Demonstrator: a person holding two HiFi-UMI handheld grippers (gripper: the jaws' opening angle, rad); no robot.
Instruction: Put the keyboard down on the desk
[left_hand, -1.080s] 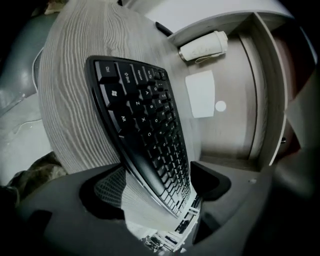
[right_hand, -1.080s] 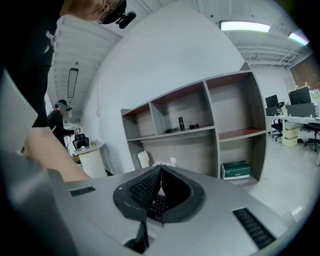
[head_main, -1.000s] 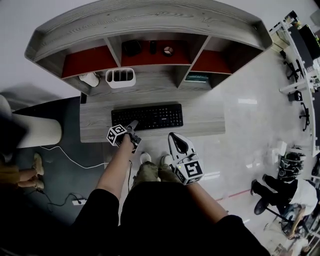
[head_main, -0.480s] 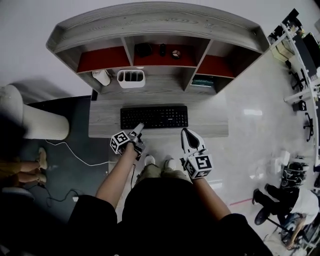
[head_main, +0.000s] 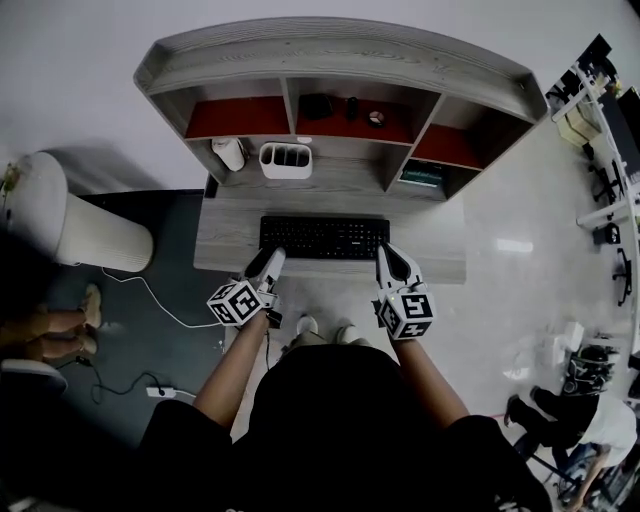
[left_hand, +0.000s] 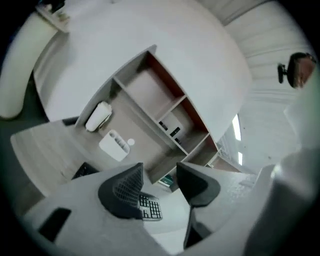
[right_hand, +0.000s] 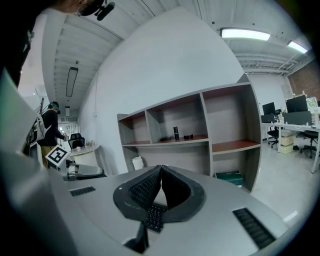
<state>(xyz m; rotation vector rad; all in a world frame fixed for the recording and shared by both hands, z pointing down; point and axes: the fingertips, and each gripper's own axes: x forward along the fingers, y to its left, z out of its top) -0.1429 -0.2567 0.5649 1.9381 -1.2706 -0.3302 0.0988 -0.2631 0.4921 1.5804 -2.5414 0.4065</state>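
Keyboard flat on desk, left gripper at its 7 o'clock — jaws apart on nothing, just been closing — right gripper at 5 o'clock, jaws together.

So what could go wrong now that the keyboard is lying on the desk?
1. The left gripper is close to the near edge of the keyboard. Its fingers have just been closing with nothing between them, so they might snag some keys.
2. The right gripper, fingers together, is by the keyboard's right end. A bump there could slide it crooked on the desk.
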